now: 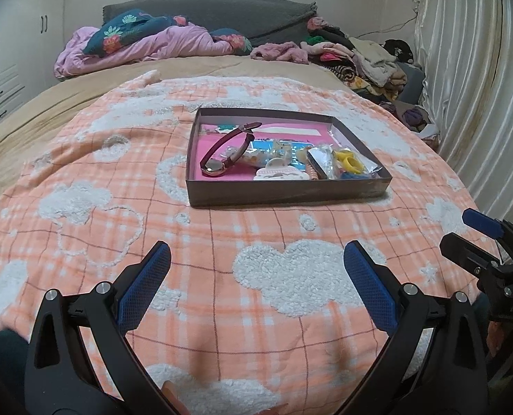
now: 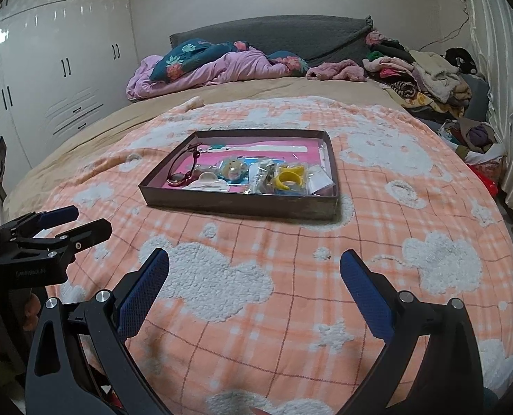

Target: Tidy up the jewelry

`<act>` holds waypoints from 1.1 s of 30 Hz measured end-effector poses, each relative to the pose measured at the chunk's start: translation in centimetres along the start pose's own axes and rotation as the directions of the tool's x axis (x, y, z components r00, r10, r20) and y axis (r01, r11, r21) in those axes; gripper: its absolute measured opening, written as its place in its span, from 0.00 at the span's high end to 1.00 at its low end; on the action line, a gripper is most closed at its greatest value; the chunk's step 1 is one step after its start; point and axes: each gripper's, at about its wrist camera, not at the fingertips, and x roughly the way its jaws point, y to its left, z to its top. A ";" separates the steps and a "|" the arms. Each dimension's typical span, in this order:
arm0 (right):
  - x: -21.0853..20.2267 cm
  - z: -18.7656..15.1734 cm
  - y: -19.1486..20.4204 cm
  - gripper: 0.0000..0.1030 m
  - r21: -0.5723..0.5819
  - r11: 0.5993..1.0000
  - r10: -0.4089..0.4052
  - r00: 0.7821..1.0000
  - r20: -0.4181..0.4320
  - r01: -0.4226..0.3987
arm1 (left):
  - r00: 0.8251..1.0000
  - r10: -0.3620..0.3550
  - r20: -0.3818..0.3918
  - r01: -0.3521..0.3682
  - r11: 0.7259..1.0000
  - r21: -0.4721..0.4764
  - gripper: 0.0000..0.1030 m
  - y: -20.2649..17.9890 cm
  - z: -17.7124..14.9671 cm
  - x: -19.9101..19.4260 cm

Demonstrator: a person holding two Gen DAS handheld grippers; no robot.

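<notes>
Left hand-held gripper: wide open, holds nothing.
Right hand-held gripper: wide open, holds nothing.
Box: on blanket, long axis left-right.
Watch: strap points away.
Writing: unreadable.

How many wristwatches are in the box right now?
1. The watch with a burgundy strap lies at the left end of the box, both grippers away from it. The clutter beside it may hide another.

Fluffy cloth blanket; matt cardboard box.
</notes>
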 end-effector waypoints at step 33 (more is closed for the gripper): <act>0.0 0.0 -0.1 0.04 -0.002 1.000 -0.004 1.000 0.000 0.004 | 1.000 0.006 0.008 -0.006 1.000 0.005 0.09 -0.1 0.3 -1.0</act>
